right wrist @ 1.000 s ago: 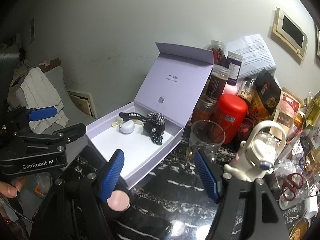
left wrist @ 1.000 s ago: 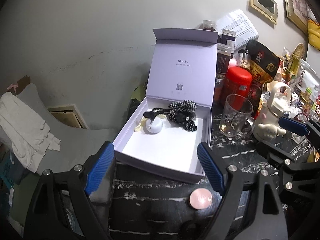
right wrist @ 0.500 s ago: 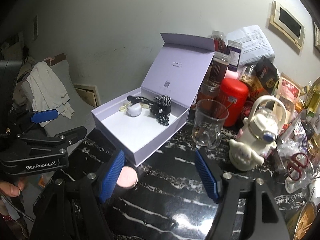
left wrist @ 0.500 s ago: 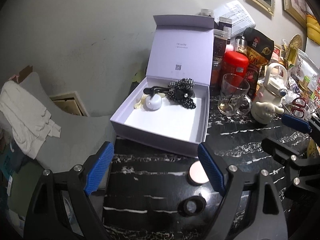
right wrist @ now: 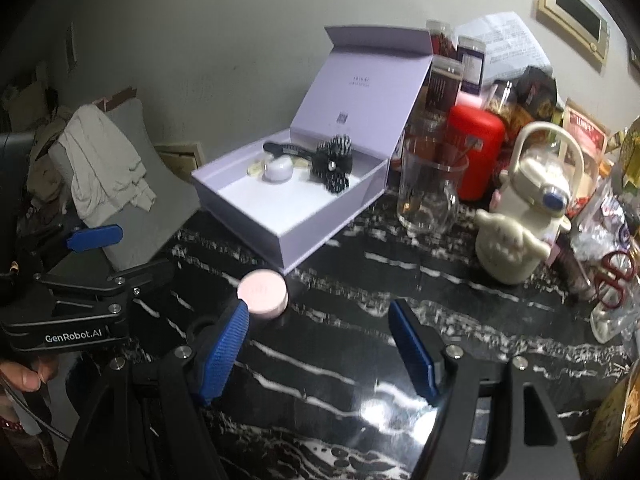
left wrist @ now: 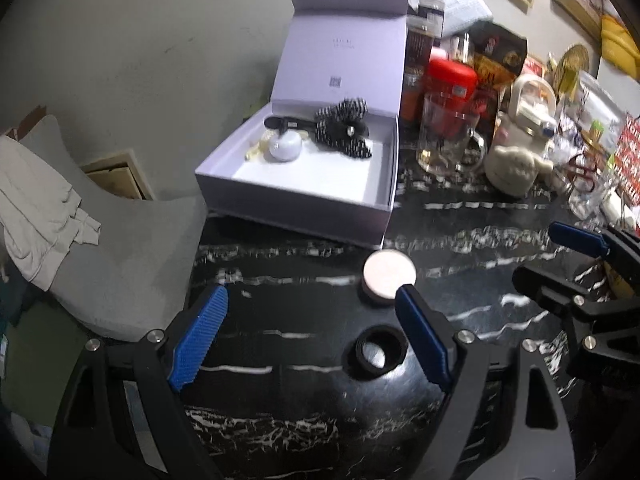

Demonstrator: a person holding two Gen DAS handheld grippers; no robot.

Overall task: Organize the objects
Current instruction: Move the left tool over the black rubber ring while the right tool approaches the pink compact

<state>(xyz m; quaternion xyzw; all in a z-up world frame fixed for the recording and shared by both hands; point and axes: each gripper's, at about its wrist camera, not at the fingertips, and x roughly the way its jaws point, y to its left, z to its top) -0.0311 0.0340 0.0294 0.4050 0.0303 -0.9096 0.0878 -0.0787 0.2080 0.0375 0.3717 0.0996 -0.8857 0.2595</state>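
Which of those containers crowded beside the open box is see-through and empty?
The glass mug, nearest the lavender box; the red canister behind it is opaque.

An open gift box (left wrist: pixel 296 204) is set on the marble tabletop (left wrist: pixel 304 432), its lid (left wrist: pixel 340 52) raised at the 12 o'clock side. Inside, toward the lid, a hair clip (left wrist: pixel 290 123), a small round case (left wrist: pixel 285 147) and a bow scrunchie (left wrist: pixel 344 132) are laid together, the scrunchie at 3 o'clock of the case. A round compact (left wrist: pixel 389 273) is placed just off the box's near right corner, at 6 o'clock; a ring-shaped cap (left wrist: pixel 378 351) is found further along at 6 o'clock. At 3 o'clock of the box a glass mug (left wrist: pixel 448 140) is stood, with a kettle (left wrist: pixel 520 148) at its 3 o'clock and a canister (left wrist: pixel 452 76) at its 12 o'clock. Scissors (right wrist: pixel 616 280) are seen at 4 o'clock of the kettle.
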